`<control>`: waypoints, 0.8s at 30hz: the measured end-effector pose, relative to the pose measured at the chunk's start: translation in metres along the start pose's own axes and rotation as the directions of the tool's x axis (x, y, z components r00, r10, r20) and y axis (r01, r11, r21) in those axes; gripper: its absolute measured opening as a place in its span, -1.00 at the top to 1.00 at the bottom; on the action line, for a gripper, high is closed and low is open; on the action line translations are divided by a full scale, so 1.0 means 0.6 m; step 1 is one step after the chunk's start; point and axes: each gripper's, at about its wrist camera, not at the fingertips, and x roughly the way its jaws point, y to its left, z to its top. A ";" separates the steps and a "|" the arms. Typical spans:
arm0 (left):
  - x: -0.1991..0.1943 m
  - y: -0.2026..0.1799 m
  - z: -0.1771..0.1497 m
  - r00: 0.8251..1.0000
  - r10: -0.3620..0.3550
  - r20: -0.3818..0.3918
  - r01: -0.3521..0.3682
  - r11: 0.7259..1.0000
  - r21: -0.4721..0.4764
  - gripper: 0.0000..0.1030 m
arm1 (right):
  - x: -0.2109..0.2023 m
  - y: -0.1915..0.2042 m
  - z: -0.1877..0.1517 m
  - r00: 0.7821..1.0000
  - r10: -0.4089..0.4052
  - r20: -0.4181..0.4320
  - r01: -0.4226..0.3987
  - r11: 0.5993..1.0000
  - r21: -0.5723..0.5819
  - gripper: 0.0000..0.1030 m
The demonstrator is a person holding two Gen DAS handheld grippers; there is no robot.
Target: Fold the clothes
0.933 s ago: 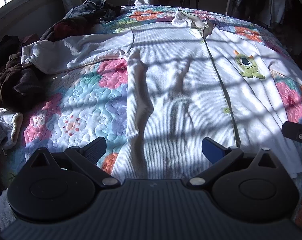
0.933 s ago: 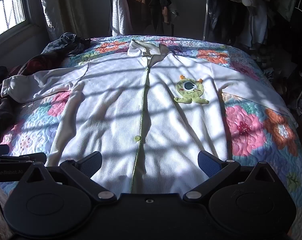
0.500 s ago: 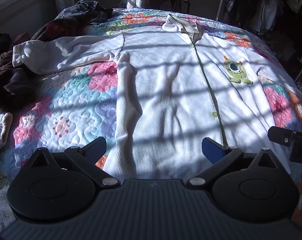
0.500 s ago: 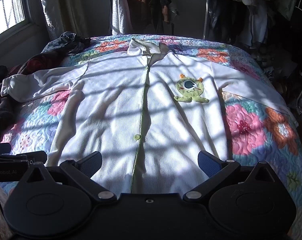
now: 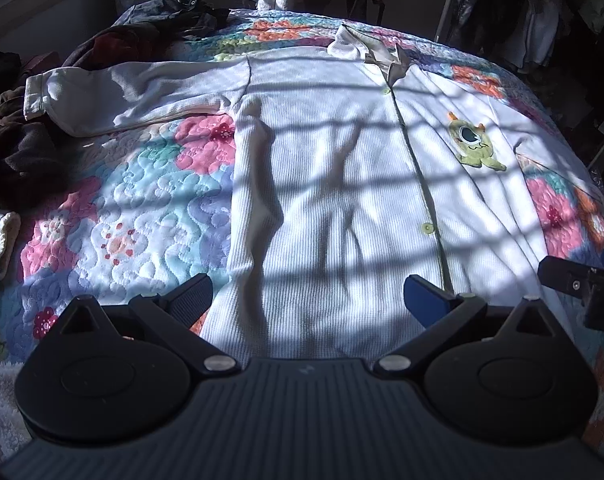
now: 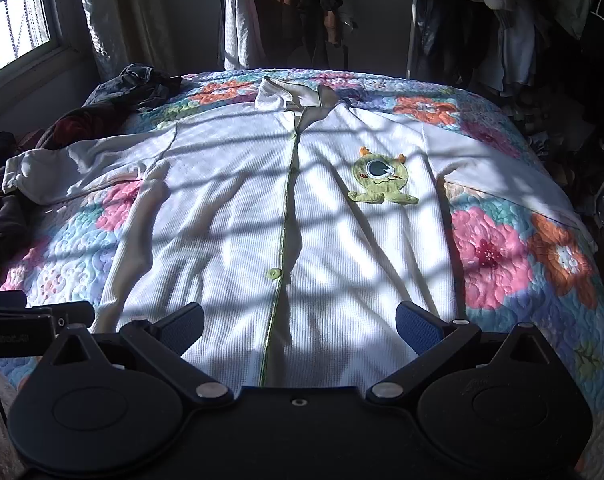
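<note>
White shirt (image 6: 238, 240) beneath both gaping, empty tongs (image 6: 300, 326).

Barred window (image 6: 14, 20) casts striped sunlight across floral quilt (image 6: 502, 252).

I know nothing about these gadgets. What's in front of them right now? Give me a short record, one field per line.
garment: white button-up shirt, spread flat, front up, collar at far end
patch: green one-eyed monster on the chest
surface: floral quilt on a bed
sleeves: both stretched out sideways
left gripper: open, holding nothing, above the hem
right gripper: open, holding nothing, above the hem
nearby: dark clothes pile at the bed's window side
folding: not started
</note>
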 end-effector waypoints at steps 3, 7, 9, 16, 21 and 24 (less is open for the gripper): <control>0.002 0.006 0.000 1.000 0.001 -0.008 -0.001 1.000 -0.021 -1.00 | -0.004 0.005 0.001 1.000 0.011 0.010 -0.011 1.000 -0.012 -1.00; 0.004 0.009 0.001 1.000 0.002 -0.014 -0.002 1.000 -0.028 -1.00 | -0.004 0.009 0.001 1.000 0.005 0.007 -0.005 1.000 -0.024 -1.00; 0.004 0.010 0.001 1.000 0.003 -0.017 -0.003 1.000 -0.031 -1.00 | -0.002 0.009 0.000 1.000 0.004 0.002 -0.004 1.000 -0.019 -1.00; 0.005 0.014 0.001 1.000 0.000 -0.026 -0.001 0.999 -0.034 -1.00 | 0.001 0.005 0.000 1.000 -0.009 -0.006 0.009 1.000 -0.011 -1.00; 0.002 0.017 0.003 1.000 0.003 -0.022 -0.003 1.000 -0.030 -1.00 | -0.002 0.010 0.001 1.000 -0.010 -0.005 0.010 1.000 -0.018 -1.00; -0.001 0.017 0.004 1.000 0.002 -0.020 -0.003 1.000 -0.030 -1.00 | -0.007 0.011 0.001 1.000 -0.007 0.003 0.007 1.000 -0.024 -1.00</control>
